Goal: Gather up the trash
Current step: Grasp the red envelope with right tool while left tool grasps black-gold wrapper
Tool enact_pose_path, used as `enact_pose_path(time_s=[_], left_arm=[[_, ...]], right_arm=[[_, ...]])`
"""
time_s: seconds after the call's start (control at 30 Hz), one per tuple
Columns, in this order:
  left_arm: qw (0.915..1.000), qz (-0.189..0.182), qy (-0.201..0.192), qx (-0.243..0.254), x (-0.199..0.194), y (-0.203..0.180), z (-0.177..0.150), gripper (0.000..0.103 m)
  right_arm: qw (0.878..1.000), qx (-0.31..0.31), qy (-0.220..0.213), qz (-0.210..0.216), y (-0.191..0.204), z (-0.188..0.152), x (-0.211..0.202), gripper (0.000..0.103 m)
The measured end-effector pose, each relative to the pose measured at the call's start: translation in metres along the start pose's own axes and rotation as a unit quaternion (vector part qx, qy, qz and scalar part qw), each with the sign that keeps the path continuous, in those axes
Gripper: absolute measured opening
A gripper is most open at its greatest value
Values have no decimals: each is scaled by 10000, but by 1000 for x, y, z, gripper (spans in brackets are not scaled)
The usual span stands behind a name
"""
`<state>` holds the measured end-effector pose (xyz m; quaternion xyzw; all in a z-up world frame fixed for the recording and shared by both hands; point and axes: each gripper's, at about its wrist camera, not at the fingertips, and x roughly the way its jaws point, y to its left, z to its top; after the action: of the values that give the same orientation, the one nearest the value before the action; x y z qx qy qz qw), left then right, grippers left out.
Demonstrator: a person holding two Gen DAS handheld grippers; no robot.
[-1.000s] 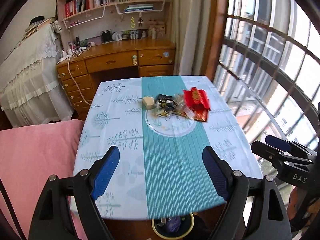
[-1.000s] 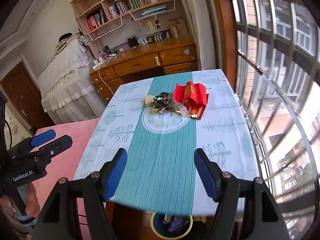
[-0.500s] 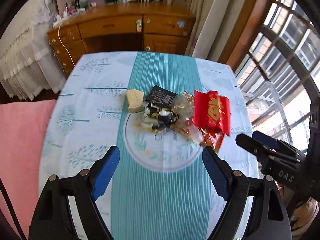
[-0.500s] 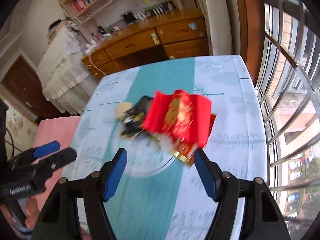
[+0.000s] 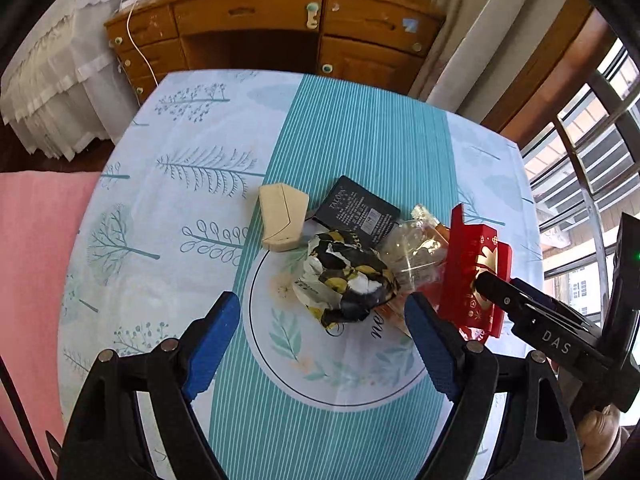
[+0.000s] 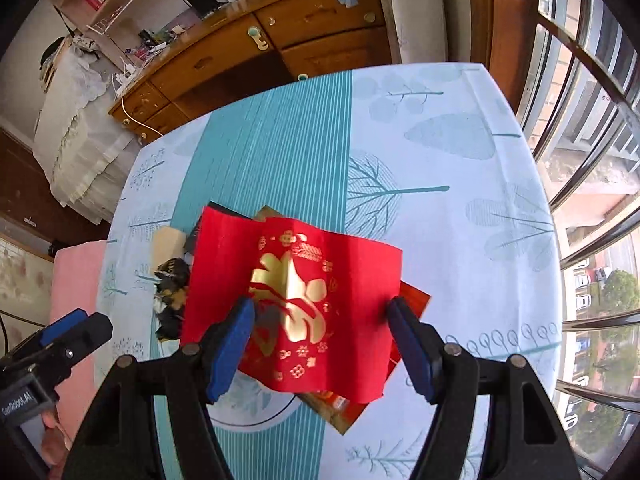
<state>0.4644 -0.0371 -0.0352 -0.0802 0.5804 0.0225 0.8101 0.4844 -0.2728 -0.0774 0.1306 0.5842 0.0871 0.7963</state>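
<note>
A pile of trash lies mid-table: a crumpled black, white and yellow wrapper (image 5: 344,276), a black packet (image 5: 356,212), a beige box (image 5: 282,216), a clear plastic wrapper (image 5: 416,252) and a red and gold paper packet (image 5: 476,276). My left gripper (image 5: 322,344) is open, its blue fingers on either side of the crumpled wrapper, just short of it. My right gripper (image 6: 320,340) is open, its fingers on either side of the red packet (image 6: 296,296), which fills its view. The crumpled wrapper (image 6: 172,280) peeks out to the packet's left.
The table has a pale blue tree-print cloth (image 5: 168,216) with a teal stripe. A wooden desk (image 5: 280,16) stands behind it, a window with bars (image 6: 592,80) to the right, a pink cover (image 5: 28,264) to the left.
Both grippers have moved forward and down from above the table's near edge to the trash pile. Both stay open.
</note>
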Motion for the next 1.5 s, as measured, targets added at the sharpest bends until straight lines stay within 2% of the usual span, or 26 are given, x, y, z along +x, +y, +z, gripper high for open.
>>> enact_pose_path(time_s=[0.03,0.07,0.1,0.17,0.2,0.3,0.47,0.63,0.67,0.7,0.73,0.77,0.83,0.9,0.97,1.23,1.33,1.4,1.5], left_arm=[[10000,3,35,4,3,0,1,83],[10000,5,63,13,7,-1,3,83],[9999,-5,102,25,10,-1,4,83],[9998,-48,172,39,16,-3,8,83],[9997,-82,223,48,20,-5,10,83],[9994,-133,332,42,30,-7,14,83],[9981,-182,562,-158,48,-4,22,83],[9952,-211,879,-377,72,1,25,83],[9946,-236,930,-397,76,1,25,79],[9938,-249,1005,-407,81,1,23,65],[9929,-255,1088,-399,85,1,22,56],[9922,-281,1148,-406,89,2,20,54],[9929,-329,1054,-449,88,3,18,51],[9938,-324,983,-397,85,3,17,48],[9946,-308,920,-376,80,5,16,48],[9939,-353,882,-563,73,18,11,48],[9937,-347,885,-590,76,18,9,48],[9937,-326,893,-601,78,16,8,48],[9937,-323,884,-614,80,15,7,48]], right_arm=[[10000,42,10,33,-3,0,2,69],[9999,88,14,77,-5,0,3,64],[9999,103,-29,109,-7,0,4,42],[9999,56,-5,94,-8,0,7,12],[9999,50,48,101,-9,0,10,8],[9998,41,110,173,-12,-3,14,3],[9985,182,-51,518,-20,-2,2,3],[9958,396,-6,824,-27,6,-3,3],[9954,426,19,855,-27,7,-3,3],[9949,463,31,897,-27,8,-3,3],[9945,476,34,929,-26,10,-3,4],[9944,480,44,937,-25,10,-4,4],[9944,495,97,927,-22,11,-3,15],[9939,501,69,982,-22,13,-6,56],[9929,508,-36,1078,-22,16,-10,70],[9968,361,-253,665,-32,35,-23,70],[9961,666,-200,546,-46,39,-23,72],[9929,1011,-91,620,-57,38,-19,79],[9873,1397,119,748,-64,36,-7,81]])
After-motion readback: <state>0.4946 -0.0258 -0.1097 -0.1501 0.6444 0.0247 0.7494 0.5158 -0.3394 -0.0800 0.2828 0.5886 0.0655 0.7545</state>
